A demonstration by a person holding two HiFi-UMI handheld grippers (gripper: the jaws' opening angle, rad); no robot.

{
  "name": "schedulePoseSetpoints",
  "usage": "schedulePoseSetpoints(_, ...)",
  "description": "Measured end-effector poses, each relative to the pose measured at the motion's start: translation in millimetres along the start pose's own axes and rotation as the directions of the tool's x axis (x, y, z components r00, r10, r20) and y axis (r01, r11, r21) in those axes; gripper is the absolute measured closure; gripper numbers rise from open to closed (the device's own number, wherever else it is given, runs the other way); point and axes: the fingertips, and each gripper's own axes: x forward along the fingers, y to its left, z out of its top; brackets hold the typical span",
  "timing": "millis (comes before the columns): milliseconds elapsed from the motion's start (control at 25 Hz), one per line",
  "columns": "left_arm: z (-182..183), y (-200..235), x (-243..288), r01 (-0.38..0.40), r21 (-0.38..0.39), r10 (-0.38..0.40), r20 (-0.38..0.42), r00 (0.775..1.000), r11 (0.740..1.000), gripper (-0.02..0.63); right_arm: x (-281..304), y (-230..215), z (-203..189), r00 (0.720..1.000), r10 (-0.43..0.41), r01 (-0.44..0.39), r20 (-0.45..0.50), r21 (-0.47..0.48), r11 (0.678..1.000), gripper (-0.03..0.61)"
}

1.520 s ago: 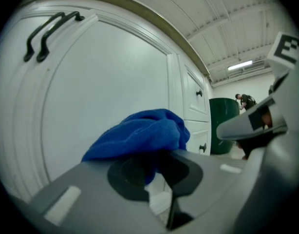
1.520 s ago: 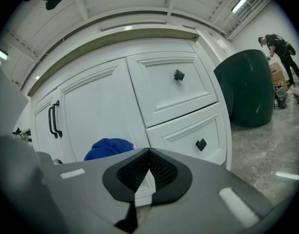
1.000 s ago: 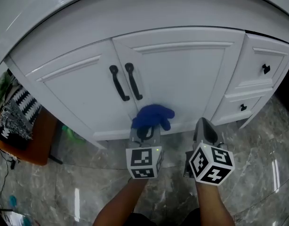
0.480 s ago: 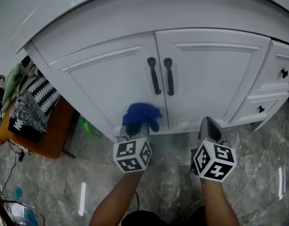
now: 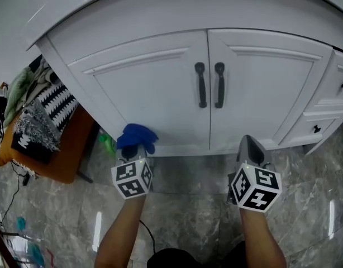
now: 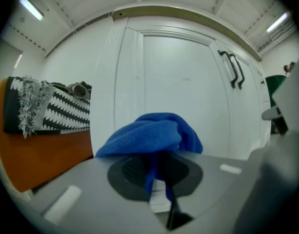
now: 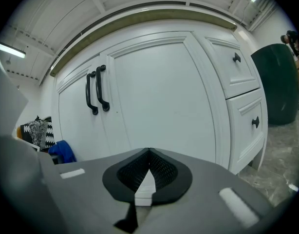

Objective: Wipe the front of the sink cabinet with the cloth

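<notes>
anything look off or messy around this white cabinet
Nothing on the white sink cabinet itself: both doors sit shut and the black bar handles hang straight. The only untidy spot is left of it, where black-and-white patterned fabrics lie heaped loosely on an orange stand.

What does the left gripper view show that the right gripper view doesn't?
Only the left gripper view: the blue cloth up close, pinched in the left gripper, and the orange surface beside the cabinet's left end.
Only the right gripper view: the two drawers with black knobs, and the right gripper with its jaws together on nothing.
Both: the white cabinet doors and paired black handles. The cloth also shows small at the right view's left.
</notes>
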Motion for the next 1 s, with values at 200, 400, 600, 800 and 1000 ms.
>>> schedulePoseSetpoints(200,-8,1,0,0.004,0.091,-0.004,-0.001,1.0,0.996,0.566,-1,8,-1,1.0,0.012,-0.012,-0.007,-0.027,1.0,0.581)
schedulePoseSetpoints(400,-35,-1,5,0.024,0.118,-0.023,-0.009,1.0,0.993,0.566,-6,0,4,1.0,-0.005,0.005,0.001,-0.033,0.999,0.581)
schedulePoseSetpoints(600,-79,-5,15,0.043,0.09,-0.039,-0.052,0.998,0.995,0.566,-15,-9,13,1.0,-0.015,0.016,0.015,-0.079,0.997,0.581)
schedulePoseSetpoints(800,-94,-16,16,0.026,-0.022,-0.028,-0.065,0.997,0.999,0.566,-21,-19,19,0.999,-0.033,0.035,0.024,-0.091,0.995,0.581)
schedulePoseSetpoints(1000,-84,-100,16,0.175,-0.009,-0.175,-0.057,0.983,0.985,0.566,-27,-26,26,0.998,-0.041,0.044,0.039,-0.1,0.994,0.581)
